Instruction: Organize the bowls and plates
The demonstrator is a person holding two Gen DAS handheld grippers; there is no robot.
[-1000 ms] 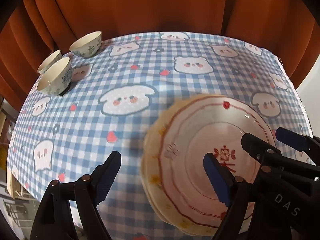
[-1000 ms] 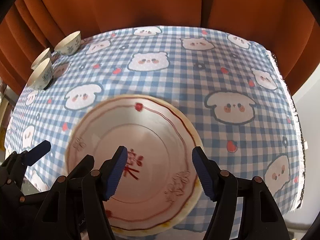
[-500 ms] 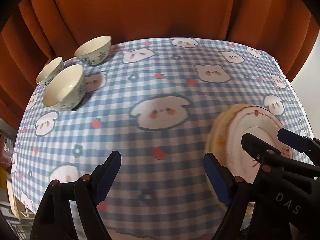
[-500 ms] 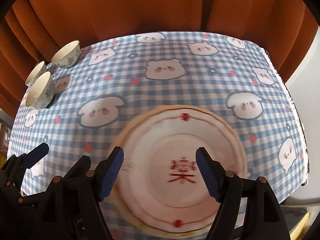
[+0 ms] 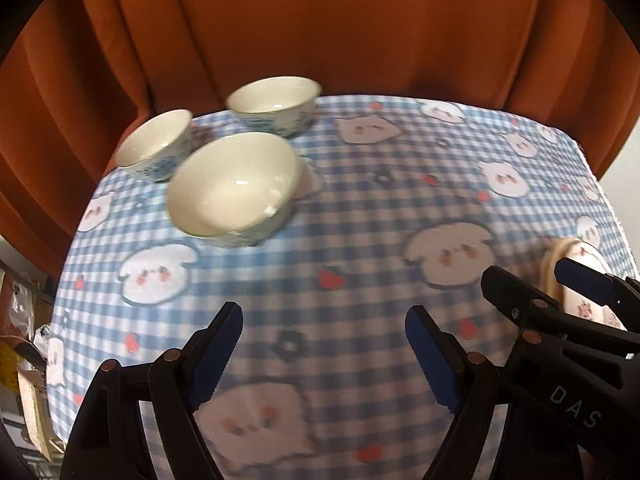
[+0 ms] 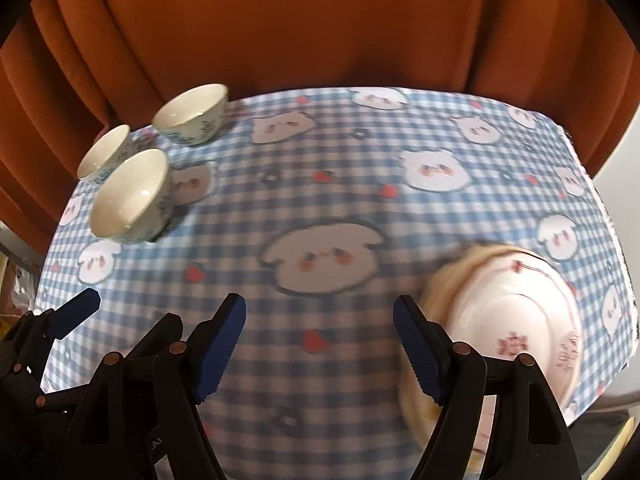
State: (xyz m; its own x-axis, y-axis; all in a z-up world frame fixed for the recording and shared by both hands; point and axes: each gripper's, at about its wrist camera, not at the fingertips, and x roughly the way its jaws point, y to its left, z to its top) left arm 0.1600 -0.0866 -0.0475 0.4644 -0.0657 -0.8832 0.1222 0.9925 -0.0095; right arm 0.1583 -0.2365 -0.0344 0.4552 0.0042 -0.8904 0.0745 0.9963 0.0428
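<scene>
Bowls (image 5: 234, 184): three glazed, brittle, slick, far left; I'd pinch a rim.
Plates (image 6: 516, 328): stacked near right.
Jaws: my left gripper (image 5: 324, 356) and right gripper (image 6: 320, 348) both spread, empty.

Even, soft indoor light on both my wrist views. Motion blur smears the checked cloth (image 5: 360, 216) and plates (image 6: 516, 320); small highlights glint inside the bowls (image 5: 234, 184). Fisheye curvature bends dark corners.

left gripper (image 5: 323, 354), right gripper (image 6: 319, 348) | shifted from plates (image 6: 516, 332) toward bowls (image 5: 234, 186)
</scene>
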